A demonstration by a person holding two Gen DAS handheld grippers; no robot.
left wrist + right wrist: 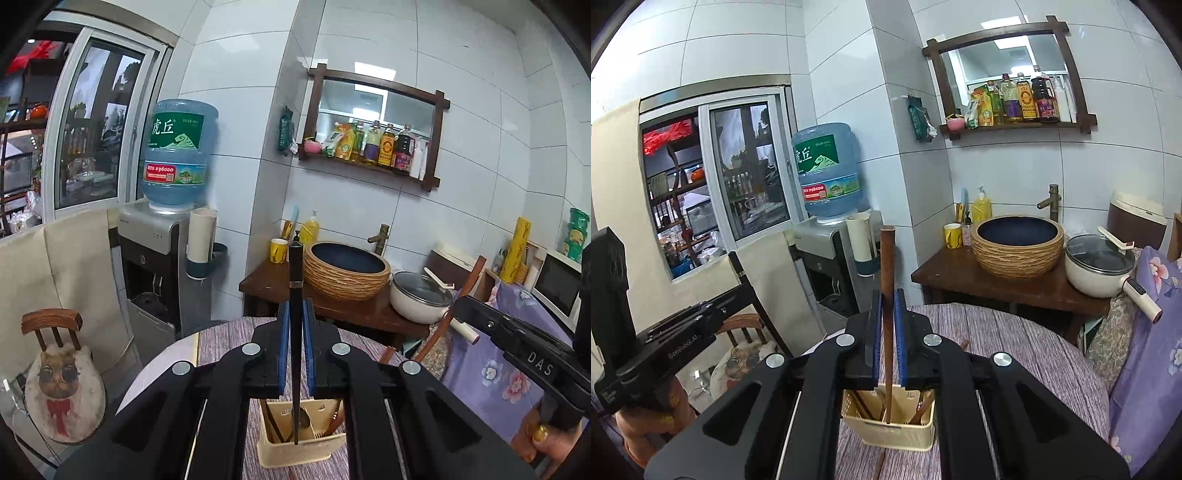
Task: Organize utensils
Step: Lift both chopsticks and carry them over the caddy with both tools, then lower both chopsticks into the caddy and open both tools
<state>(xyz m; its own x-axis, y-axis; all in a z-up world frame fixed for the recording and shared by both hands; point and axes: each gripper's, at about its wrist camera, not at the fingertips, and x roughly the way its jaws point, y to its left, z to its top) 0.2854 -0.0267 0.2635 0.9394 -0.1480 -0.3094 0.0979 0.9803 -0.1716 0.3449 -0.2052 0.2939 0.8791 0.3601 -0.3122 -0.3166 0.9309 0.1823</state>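
Left wrist view: the left gripper has its blue pads pressed close on a black chopstick, which stands upright between them, its top end above the fingers and its lower end hanging over a cream utensil holder. That holder sits on a table with a striped purple cloth and already has a few wooden utensils leaning in it. At the right edge, a hand grips the other tool's handle.

Right wrist view: the right gripper is likewise clamped narrow on a brown wooden chopstick, upright, with its tip down inside the same holder. The left gripper shows at the left, its black chopstick slanting.

Beyond the table stand a wooden counter carrying a woven-sided basin and a lidded white pot, and a water dispenser by the window.
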